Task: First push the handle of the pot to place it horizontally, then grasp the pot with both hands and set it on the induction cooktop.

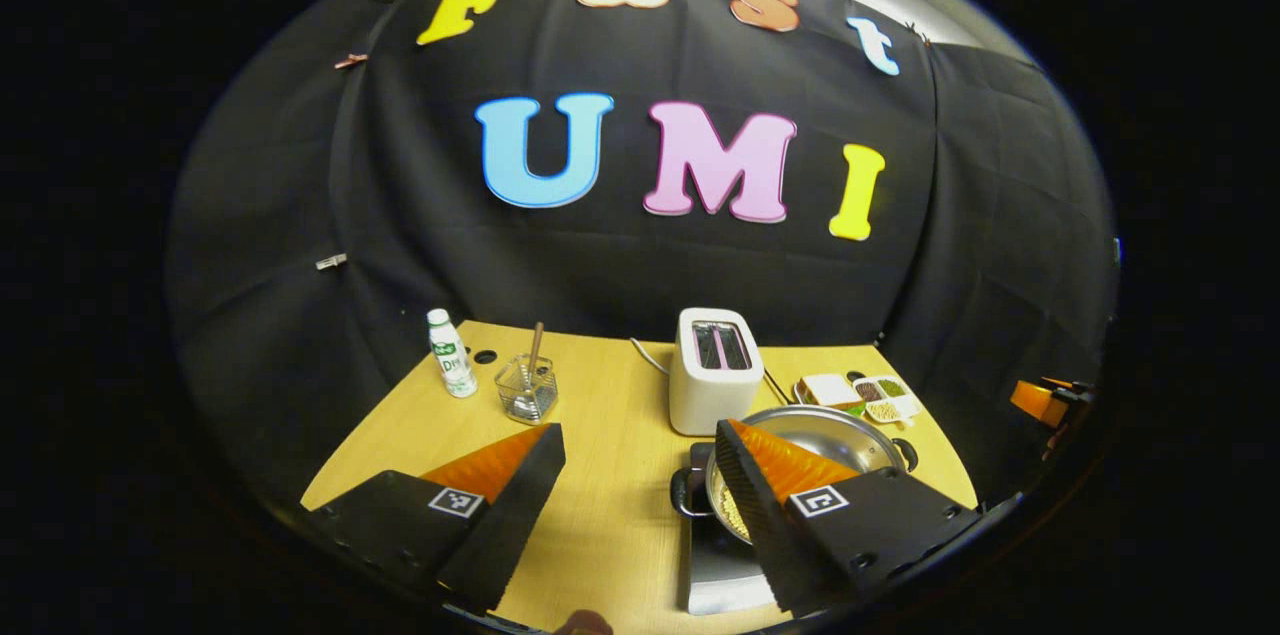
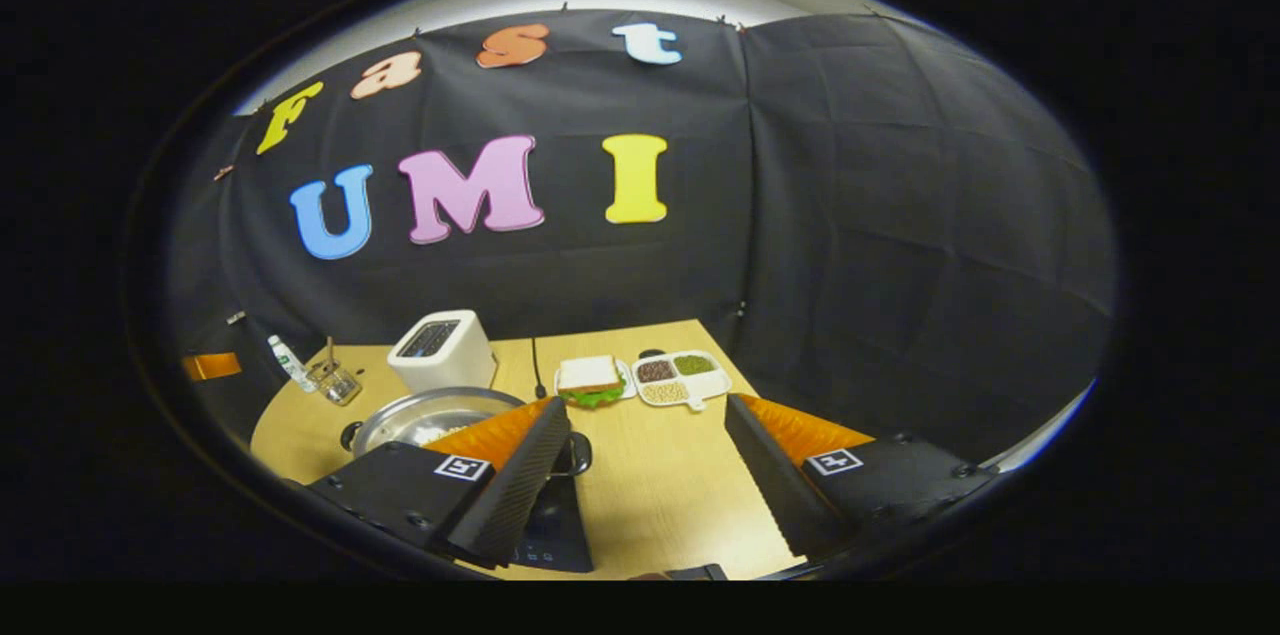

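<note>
A steel pot (image 1: 815,430) with yellowish grains inside stands on the dark induction cooktop (image 1: 722,570) at the table's front right. Its two black side handles (image 1: 684,493) point left and right. My left gripper (image 1: 640,428) hangs open over the table, left of the pot, and its right finger hides part of the pot's near side. In the right gripper view, the pot (image 2: 425,418) and cooktop (image 2: 552,533) lie behind the left finger of my right gripper (image 2: 648,403). That gripper is open over bare table, to the right of the pot.
A white toaster (image 1: 712,370) stands just behind the pot. A sandwich plate (image 2: 590,377) and a divided dish (image 2: 682,377) sit at the back right. A small bottle (image 1: 452,367) and a glass (image 1: 527,387) holding a stick are at the back left.
</note>
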